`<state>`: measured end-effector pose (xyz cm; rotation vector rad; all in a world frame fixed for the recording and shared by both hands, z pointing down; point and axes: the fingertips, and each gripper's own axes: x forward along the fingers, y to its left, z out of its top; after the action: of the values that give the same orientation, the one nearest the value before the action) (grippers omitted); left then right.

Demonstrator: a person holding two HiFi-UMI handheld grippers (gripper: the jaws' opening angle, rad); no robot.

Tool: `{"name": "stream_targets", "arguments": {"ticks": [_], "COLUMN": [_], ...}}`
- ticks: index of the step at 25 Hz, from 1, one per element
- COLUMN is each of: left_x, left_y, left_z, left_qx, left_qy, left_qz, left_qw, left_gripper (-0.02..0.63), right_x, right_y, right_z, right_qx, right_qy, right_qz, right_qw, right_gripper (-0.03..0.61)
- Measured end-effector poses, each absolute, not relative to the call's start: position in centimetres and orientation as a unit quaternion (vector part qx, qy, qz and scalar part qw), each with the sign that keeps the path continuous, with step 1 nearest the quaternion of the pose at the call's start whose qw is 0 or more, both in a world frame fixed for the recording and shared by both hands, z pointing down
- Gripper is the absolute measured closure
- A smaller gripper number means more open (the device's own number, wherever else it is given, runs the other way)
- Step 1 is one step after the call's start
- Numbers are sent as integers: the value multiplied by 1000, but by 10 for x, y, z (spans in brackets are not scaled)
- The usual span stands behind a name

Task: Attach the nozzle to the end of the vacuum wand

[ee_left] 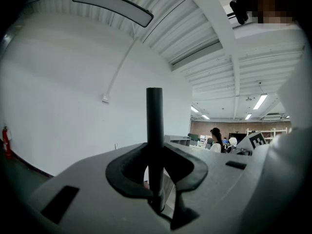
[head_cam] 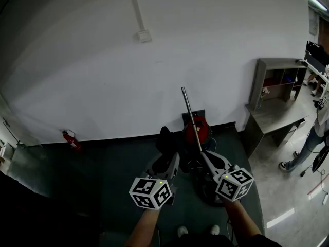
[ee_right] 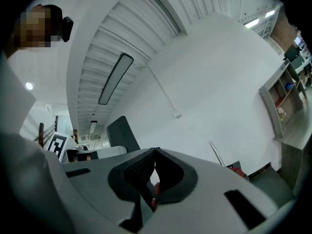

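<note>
A black nozzle [head_cam: 165, 140] stands upright in my left gripper [head_cam: 172, 162], which is shut on it. In the left gripper view the nozzle [ee_left: 155, 126] rises as a dark tube from between the jaws of the left gripper [ee_left: 155, 174]. The metal wand [head_cam: 190, 117] leans up from the red vacuum [head_cam: 198, 130] by the wall. My right gripper [head_cam: 206, 157] is shut just in front of the wand's lower part; whether it touches the wand I cannot tell. In the right gripper view the right gripper [ee_right: 155, 177] is shut, the wand [ee_right: 216, 154] stands beyond it to the right, and the nozzle [ee_right: 123, 134] is at its left.
A grey shelf unit with a low desk [head_cam: 277, 81] stands at the right wall, with a person [head_cam: 313, 133] beside it. A red fire extinguisher [head_cam: 71, 139] sits at the wall's foot on the left. The wearer's shoes [head_cam: 182, 231] show at the bottom.
</note>
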<state>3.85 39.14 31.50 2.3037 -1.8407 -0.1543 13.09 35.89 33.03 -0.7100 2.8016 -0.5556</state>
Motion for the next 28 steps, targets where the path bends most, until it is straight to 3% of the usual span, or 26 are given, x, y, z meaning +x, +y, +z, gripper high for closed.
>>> {"name": "stream_targets", "arguments": {"ticks": [18, 28], "left_x": [-34, -49], "left_y": [401, 351], "left_z": [350, 371], "left_qx": [785, 782], "left_qy": [-604, -603], "left_qz": [-50, -48], "left_qw": [132, 152], "left_gripper": [528, 528], "right_x": [82, 71], "right_y": [368, 314], "right_z": [373, 392], "right_qx": [-282, -289], "right_qy": [929, 924], "right_qz": [-228, -241], "right_qw": [79, 71], "right_gripper": [560, 560]}}
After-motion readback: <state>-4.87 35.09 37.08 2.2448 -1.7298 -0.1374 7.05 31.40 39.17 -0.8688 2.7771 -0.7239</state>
